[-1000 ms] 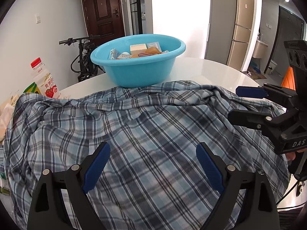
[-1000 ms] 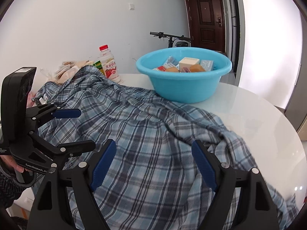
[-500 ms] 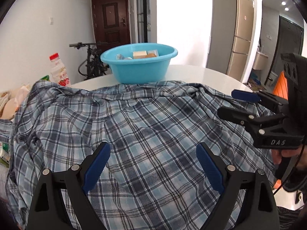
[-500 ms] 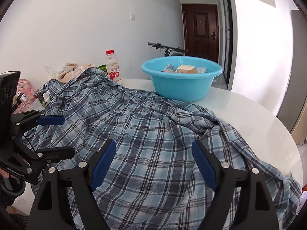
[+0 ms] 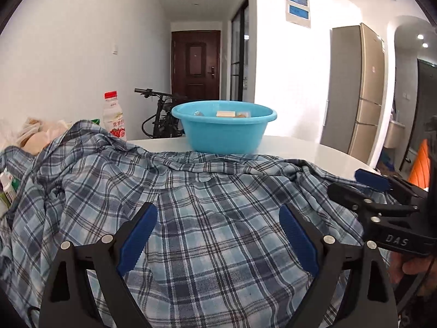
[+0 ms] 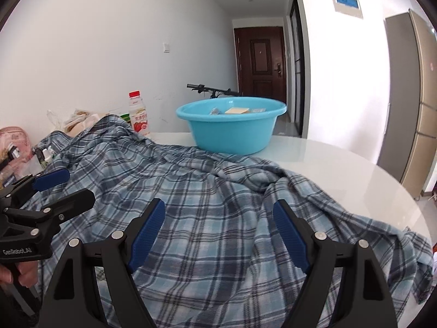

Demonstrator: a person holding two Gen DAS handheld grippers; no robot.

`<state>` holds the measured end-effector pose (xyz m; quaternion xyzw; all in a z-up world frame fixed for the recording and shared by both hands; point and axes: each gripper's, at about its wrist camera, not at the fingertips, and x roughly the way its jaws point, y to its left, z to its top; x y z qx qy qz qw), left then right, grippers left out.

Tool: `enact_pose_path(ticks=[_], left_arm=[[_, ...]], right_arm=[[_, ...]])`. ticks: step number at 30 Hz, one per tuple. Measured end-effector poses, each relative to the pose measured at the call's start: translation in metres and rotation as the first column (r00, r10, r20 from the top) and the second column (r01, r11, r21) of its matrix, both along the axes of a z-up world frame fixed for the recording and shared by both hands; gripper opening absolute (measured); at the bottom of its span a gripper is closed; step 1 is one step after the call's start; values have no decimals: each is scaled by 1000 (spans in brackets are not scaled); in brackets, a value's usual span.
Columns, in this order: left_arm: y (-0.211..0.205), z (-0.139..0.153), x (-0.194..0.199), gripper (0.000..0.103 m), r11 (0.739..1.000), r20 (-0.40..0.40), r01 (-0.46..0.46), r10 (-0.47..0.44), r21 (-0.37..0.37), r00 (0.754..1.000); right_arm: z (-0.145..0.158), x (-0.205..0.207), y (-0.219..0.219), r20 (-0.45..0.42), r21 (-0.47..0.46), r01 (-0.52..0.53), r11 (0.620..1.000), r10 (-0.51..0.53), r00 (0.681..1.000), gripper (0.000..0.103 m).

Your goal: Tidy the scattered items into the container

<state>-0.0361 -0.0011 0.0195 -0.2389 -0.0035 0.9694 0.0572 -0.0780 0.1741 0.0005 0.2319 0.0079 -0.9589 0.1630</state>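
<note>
A blue plaid shirt [image 5: 213,218] lies spread over the white table and also shows in the right wrist view [image 6: 218,205]. A blue plastic basin [image 5: 224,128] with several small packets inside stands behind it, also in the right wrist view [image 6: 232,125]. My left gripper [image 5: 218,235] is open and empty, low over the shirt. My right gripper [image 6: 218,232] is open and empty over the shirt too. Each gripper shows in the other's view: the right gripper [image 5: 360,186] and the left gripper [image 6: 71,186].
A red-capped drink bottle [image 5: 114,117] stands at the back left, also in the right wrist view [image 6: 139,116]. Bags and small items [image 6: 16,147] crowd the left edge. The white table [image 6: 341,175] curves away at right. A bicycle [image 5: 161,114] and a fridge [image 5: 355,90] stand beyond.
Both grippers have pulled back and tilted up. The basin looks farther away and more of the room shows. The jaws stay open and the shirt has not moved.
</note>
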Motion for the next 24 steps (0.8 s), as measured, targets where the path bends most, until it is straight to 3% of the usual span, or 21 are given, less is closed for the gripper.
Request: enact_pose_path(ticks=[3, 16, 21, 24], left_arm=[[-1, -10, -9, 93, 1000, 7, -22, 21, 15, 1000], [-2, -13, 10, 93, 997, -152, -80, 81, 12, 985], [4, -11, 17, 93, 998, -194, -61, 58, -6, 979], [5, -10, 19, 93, 998, -202, -61, 57, -14, 978]], right_arm=[[-2, 4, 2, -34, 4, 13, 1000, -13, 999, 80], [-7, 25, 0, -152, 3, 48, 999, -47, 987, 83], [-5, 27, 2, -172, -10, 47, 999, -48, 984, 84], [-4, 29, 2, -189, -13, 43, 999, -45, 981, 91]])
